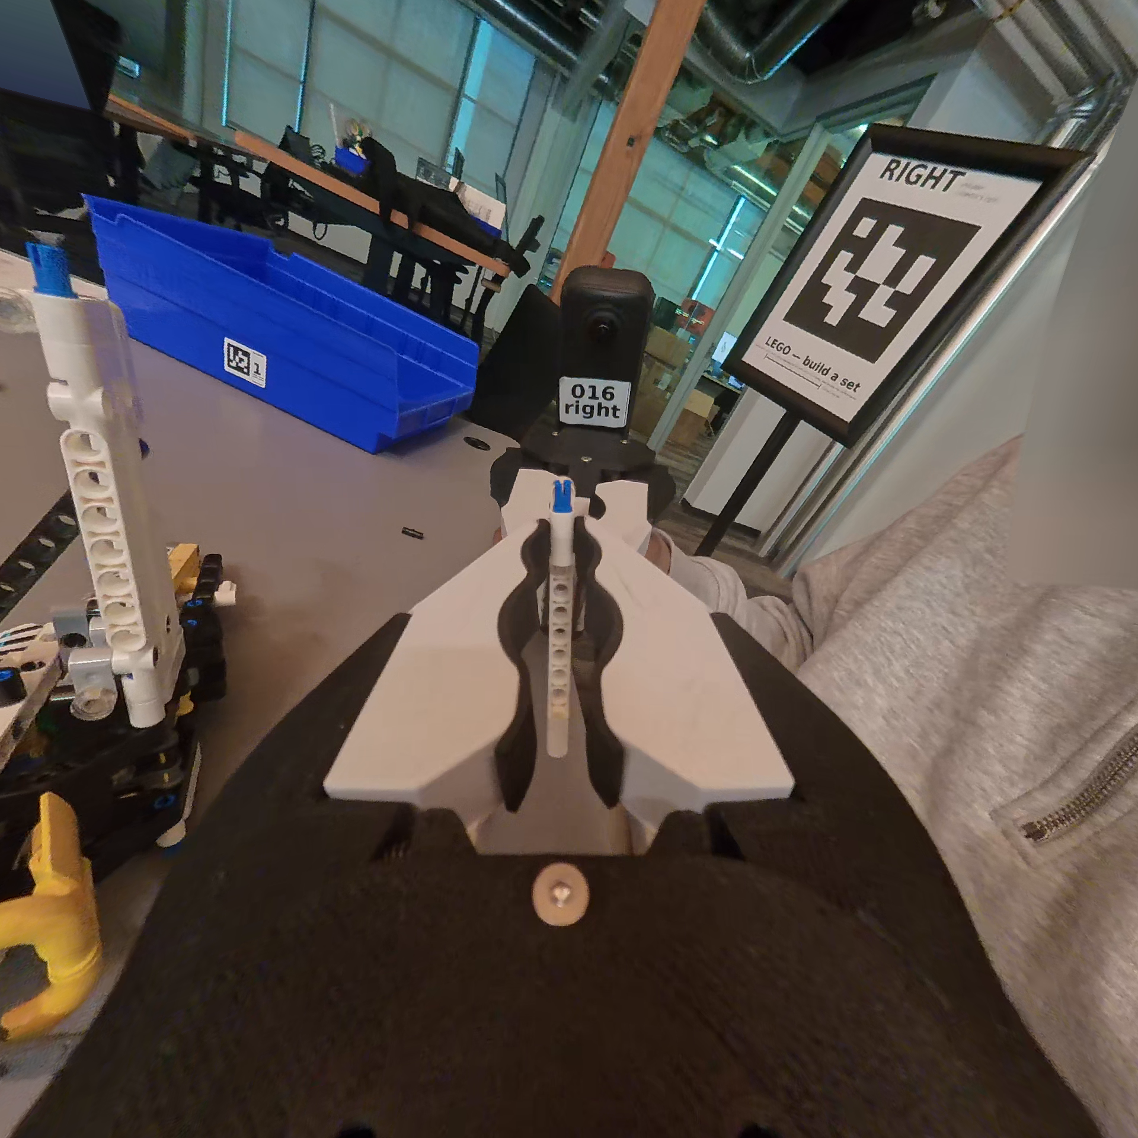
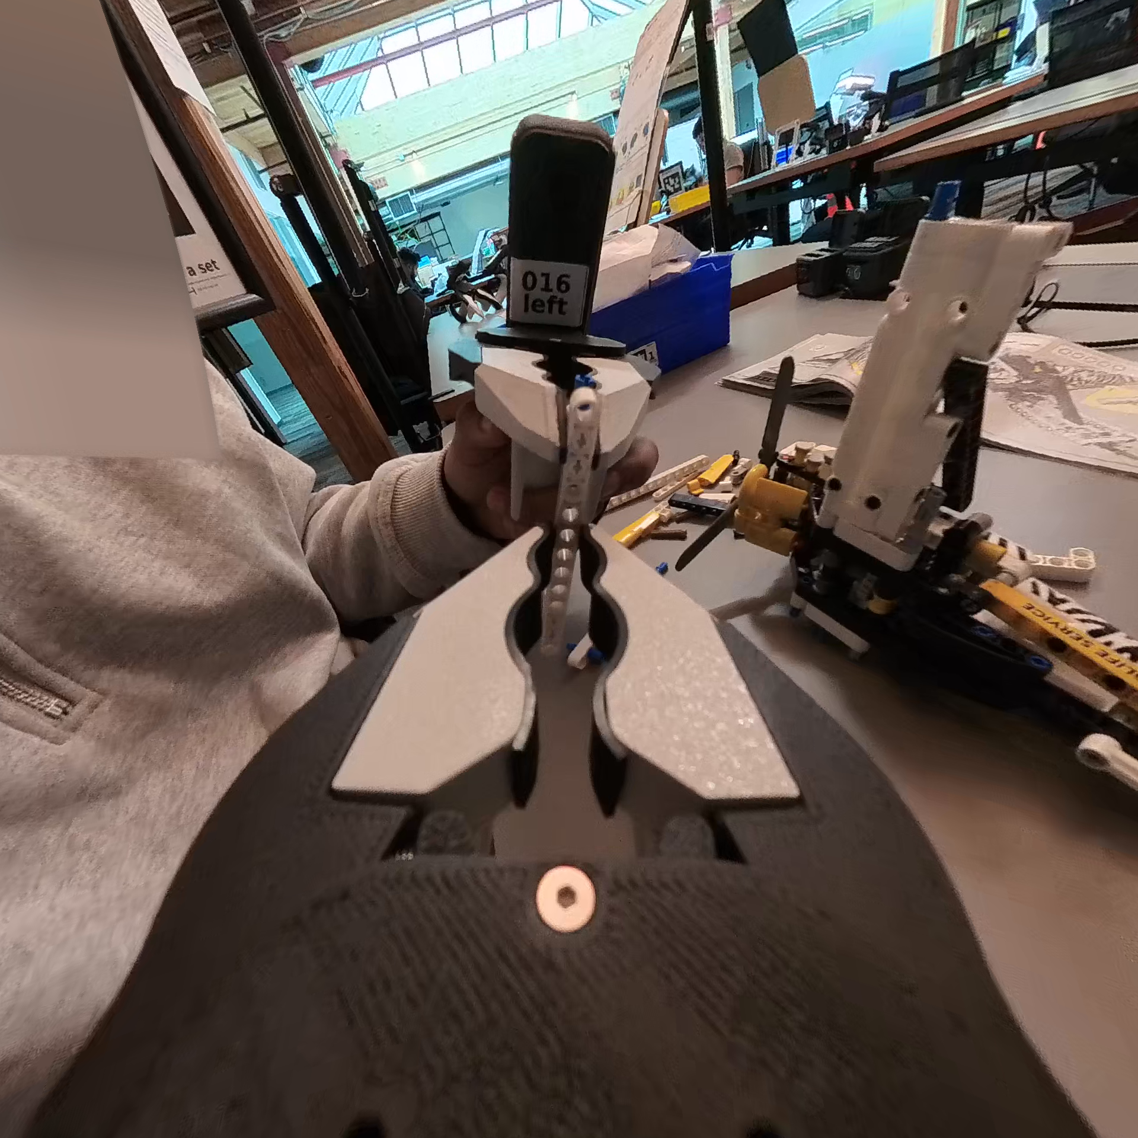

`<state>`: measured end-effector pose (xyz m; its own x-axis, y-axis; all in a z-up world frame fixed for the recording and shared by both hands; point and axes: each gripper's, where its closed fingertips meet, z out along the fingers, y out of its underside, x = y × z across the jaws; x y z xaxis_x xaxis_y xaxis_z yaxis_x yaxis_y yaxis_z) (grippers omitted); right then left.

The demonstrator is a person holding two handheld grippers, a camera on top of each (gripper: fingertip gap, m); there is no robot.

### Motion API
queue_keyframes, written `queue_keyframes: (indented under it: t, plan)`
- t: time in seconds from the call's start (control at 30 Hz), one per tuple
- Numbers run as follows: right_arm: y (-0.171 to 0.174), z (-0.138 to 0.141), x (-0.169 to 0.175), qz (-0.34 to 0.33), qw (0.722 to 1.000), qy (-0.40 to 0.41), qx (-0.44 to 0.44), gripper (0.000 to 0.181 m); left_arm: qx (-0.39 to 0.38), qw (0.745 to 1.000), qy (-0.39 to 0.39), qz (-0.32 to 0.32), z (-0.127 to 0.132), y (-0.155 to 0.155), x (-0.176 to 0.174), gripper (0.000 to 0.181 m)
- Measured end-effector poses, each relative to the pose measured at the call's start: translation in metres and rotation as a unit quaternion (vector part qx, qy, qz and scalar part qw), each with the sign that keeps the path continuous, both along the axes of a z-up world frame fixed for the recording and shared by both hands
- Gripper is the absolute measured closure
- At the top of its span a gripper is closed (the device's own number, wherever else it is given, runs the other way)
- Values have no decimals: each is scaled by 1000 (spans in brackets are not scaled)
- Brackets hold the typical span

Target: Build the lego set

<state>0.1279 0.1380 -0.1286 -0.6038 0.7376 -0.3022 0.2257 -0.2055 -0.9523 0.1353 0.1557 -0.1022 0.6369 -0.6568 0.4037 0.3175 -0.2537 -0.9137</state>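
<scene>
White beam (image 1: 560,640) between both grippers' jaws

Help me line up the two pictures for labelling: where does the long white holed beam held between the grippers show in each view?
Left wrist view: white beam at centre, running forward between this gripper's fingers, blue pin at its far tip.
Right wrist view: white beam at centre, stretching from this gripper's fingers up to the far gripper.
Shared landmark: the blue bin on the grey table.

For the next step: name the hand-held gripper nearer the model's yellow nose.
Left. The left hand-held gripper has the nose close beside it; the right hand-held gripper has it farther ahead.
</scene>
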Motion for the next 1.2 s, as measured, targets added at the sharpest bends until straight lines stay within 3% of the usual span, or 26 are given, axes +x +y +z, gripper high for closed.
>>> queue_keyframes:
  t: [0.1,0.17,0.23,0.37,0.53,0.63,0.9,1.2]
  plan:
    - [1,-5,1,5,999,-32,-2,175,-1,1000,21,8,-4,2,1,175]
    - [9,-5,0,-13,999,-33,13,176,1,998,41,46,-2,7,-9,153]
    - [30,3,-3,-51,998,-20,26,175,-6,992,72,103,-2,13,-28,129]
    - [83,35,-12,-98,994,38,41,176,-42,954,174,242,-13,31,-81,118]
    - [111,56,-47,-8,995,92,41,176,-140,902,324,247,-56,53,-100,116]
    - [121,55,-71,33,996,82,18,176,-168,877,384,234,-71,59,-109,138]
    - [112,27,-78,53,996,58,47,176,-121,917,346,159,-66,65,-95,170]
    - [116,21,-79,62,996,54,31,176,-133,942,297,79,-66,66,-93,174]
